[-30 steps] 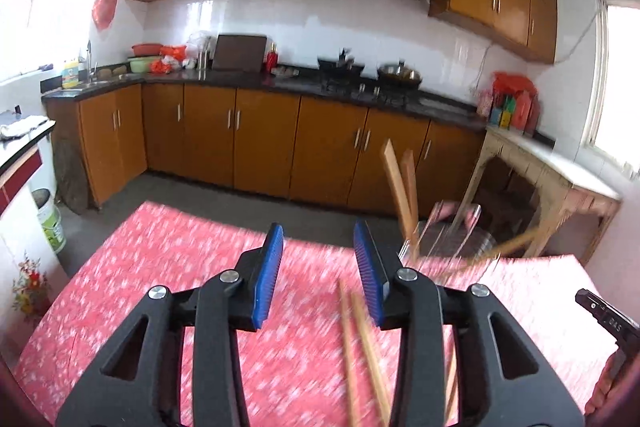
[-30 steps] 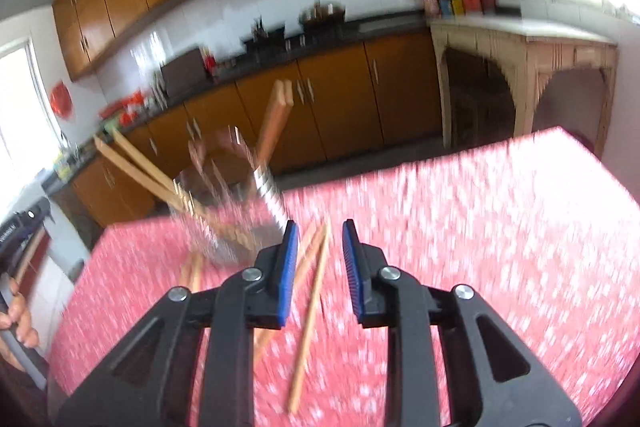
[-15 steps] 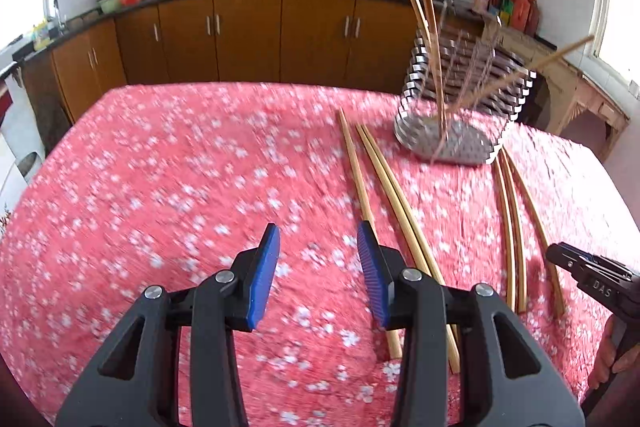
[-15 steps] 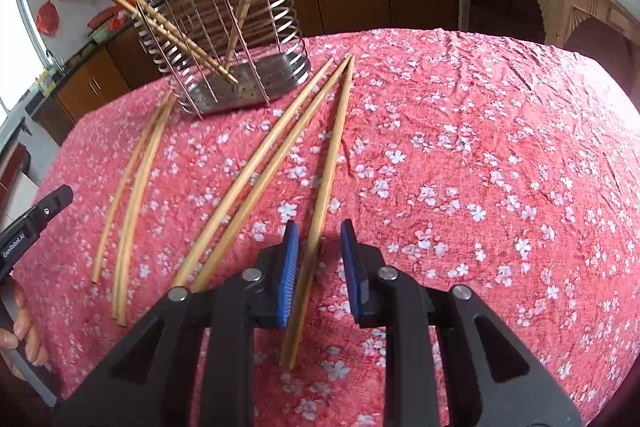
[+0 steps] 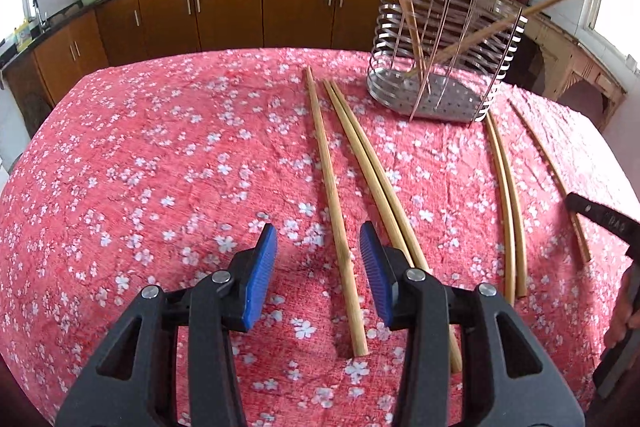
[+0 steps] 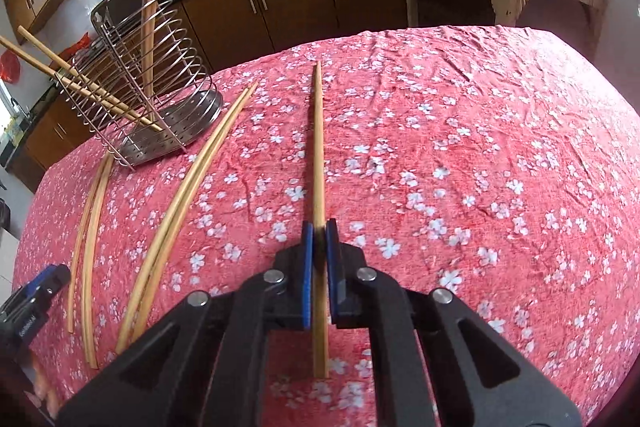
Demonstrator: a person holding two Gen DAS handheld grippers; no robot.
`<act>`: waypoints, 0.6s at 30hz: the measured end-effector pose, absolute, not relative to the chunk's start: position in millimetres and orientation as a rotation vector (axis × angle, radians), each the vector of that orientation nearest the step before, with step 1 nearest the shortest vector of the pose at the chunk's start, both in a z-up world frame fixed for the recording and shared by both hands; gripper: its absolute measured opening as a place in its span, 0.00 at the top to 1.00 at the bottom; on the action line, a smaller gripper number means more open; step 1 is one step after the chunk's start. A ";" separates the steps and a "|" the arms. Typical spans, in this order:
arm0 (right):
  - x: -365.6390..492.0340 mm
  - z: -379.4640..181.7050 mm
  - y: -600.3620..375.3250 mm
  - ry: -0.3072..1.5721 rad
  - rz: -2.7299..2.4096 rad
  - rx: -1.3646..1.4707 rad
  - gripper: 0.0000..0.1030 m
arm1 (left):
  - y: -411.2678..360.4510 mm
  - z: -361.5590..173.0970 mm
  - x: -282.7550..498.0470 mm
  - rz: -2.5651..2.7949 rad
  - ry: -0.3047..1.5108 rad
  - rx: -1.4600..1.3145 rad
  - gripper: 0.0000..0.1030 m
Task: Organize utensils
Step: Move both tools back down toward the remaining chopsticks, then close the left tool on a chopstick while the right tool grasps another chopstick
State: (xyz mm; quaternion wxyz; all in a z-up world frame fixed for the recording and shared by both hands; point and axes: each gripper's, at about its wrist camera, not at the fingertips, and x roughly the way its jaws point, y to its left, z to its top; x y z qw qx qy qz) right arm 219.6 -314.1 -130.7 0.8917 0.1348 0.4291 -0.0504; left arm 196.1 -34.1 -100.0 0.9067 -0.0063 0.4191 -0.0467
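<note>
Several wooden chopsticks lie on a red flowered tablecloth [image 5: 160, 155]. A wire utensil holder [image 5: 440, 59] stands at the far right in the left wrist view, with several chopsticks leaning in it; it also shows in the right wrist view [image 6: 152, 95]. My left gripper [image 5: 318, 247] is open, its jaws either side of a single chopstick [image 5: 332, 195], low over the cloth. A pair [image 5: 372, 171] lies just right of it. My right gripper [image 6: 319, 231] is shut on a single chopstick [image 6: 318, 147] near its near end.
Another pair of chopsticks [image 5: 508, 195] and a lone one [image 5: 556, 179] lie right of the holder. In the right wrist view a pair [image 6: 188, 203] and two thin ones [image 6: 90, 227] lie left. Kitchen cabinets [image 5: 240, 11] stand beyond the table's far edge.
Both grippers tilted down and dropped to the table. The right gripper closed on a single chopstick. The left gripper, still open, moved so that a chopstick lies between its jaws.
</note>
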 end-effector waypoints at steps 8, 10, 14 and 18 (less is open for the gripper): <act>221.8 -132.3 -309.0 0.887 -0.084 0.234 0.93 | -52.6 -105.6 205.0 -0.079 0.883 0.080 0.86; 223.3 -131.9 -310.2 0.889 -0.078 0.236 0.93 | -42.6 -104.5 212.0 -0.049 0.896 0.068 0.93; 225.3 -132.0 -309.8 0.887 -0.076 0.232 0.93 | -12.6 -103.0 226.4 0.023 0.904 0.022 0.93; 225.7 -132.8 -304.9 0.879 -0.087 0.196 0.92 | 4.3 -104.1 231.5 0.038 0.884 0.011 0.93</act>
